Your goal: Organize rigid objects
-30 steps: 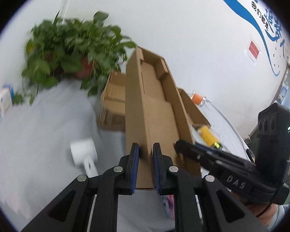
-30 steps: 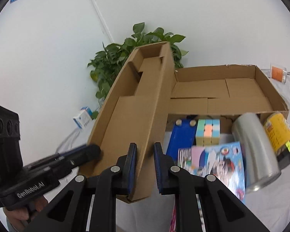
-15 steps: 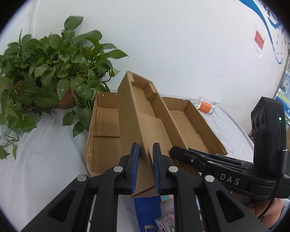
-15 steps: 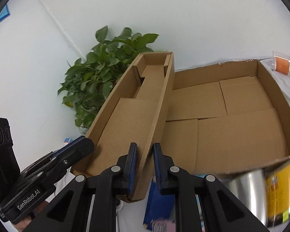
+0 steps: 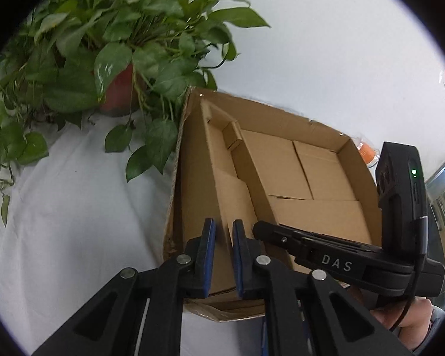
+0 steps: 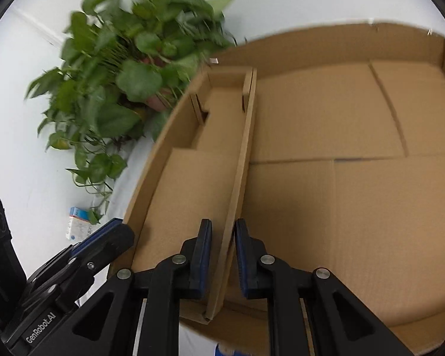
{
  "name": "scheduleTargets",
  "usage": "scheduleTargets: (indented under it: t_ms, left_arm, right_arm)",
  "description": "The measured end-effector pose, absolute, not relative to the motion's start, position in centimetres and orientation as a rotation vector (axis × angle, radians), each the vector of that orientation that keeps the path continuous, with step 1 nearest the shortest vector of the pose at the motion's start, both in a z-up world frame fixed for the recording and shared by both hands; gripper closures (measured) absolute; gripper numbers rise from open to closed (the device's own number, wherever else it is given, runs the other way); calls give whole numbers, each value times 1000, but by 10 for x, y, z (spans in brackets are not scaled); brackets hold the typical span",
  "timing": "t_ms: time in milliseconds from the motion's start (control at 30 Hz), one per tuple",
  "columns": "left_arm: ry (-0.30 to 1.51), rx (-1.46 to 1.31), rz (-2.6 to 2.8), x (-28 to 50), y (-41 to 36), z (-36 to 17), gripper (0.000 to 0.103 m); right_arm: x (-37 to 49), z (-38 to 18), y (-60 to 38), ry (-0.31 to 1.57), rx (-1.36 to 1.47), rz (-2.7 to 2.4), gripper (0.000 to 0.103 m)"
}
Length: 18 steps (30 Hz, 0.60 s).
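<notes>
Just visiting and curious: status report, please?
Left hand-held gripper and right hand-held gripper both clamp narrow cardboard tray. Tray over big box, left side. Potted plant crowds that edge.

A leafy green potted plant (image 5: 118, 44) in a reddish pot (image 5: 118, 89) stood on the white-covered counter (image 5: 59, 207) against a white wall (image 5: 326, 44). A small blue-and-white carton (image 6: 78, 224) lay near its trailing vines.

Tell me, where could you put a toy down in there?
The big cardboard box has bare floor from the narrow cardboard tray across to its right wall. White cloth lies bare below the potted plant. It is crowded along the box's left side, where the left gripper and right gripper hold the tray.
</notes>
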<state>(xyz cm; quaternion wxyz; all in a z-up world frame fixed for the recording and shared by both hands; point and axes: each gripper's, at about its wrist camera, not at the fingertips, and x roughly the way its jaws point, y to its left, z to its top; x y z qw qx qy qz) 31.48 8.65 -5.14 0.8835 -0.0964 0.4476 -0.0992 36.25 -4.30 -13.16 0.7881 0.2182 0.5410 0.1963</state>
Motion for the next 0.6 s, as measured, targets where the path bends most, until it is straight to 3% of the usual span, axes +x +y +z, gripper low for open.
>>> scheduleTargets:
  t_ms: [167,200,233,267,300,333,367,400,500,533,567,600]
  left_arm:
    - [920,-180,-218,304,87,-49,97]
    - [896,-149,-203,297,86,-44,97]
    - [859,-121,-183,286,85,-36,96]
    - [822,-97,-168,274,85,-28,90]
    - [790,-77,-151,263,84,-21,69]
    - [752,-56,-132,250,84,-13,51]
    - [696,-43,-110,233,83,-4,11]
    - [645,-40,-93,222,83,2,1]
    - [491,-1,-77,184,69,16,1]
    - [479,15,-90,177,63,19,6]
    - [468,15,-104,169,58,20,50]
    - [486,7,-138,164,53,20,97]
  right_arm:
    - [366,-146,-44,1157,501,423,84]
    - [361,-138,-47,1128,484,415,71]
    - [355,-130,-49,1102,463,400,43]
    - [343,-116,-56,1051,431,367,29]
    - [331,-104,-64,1003,405,343,8]
    - [312,-89,-74,929,356,315,2]
    - [299,-81,-79,892,318,296,1]
    - [280,-73,-88,850,262,253,1]
    - [236,-65,-109,792,204,150,2]
    - [221,-64,-115,769,184,123,21]
    - [206,-64,-118,752,140,86,40]
    - [193,-64,-124,745,102,46,70]
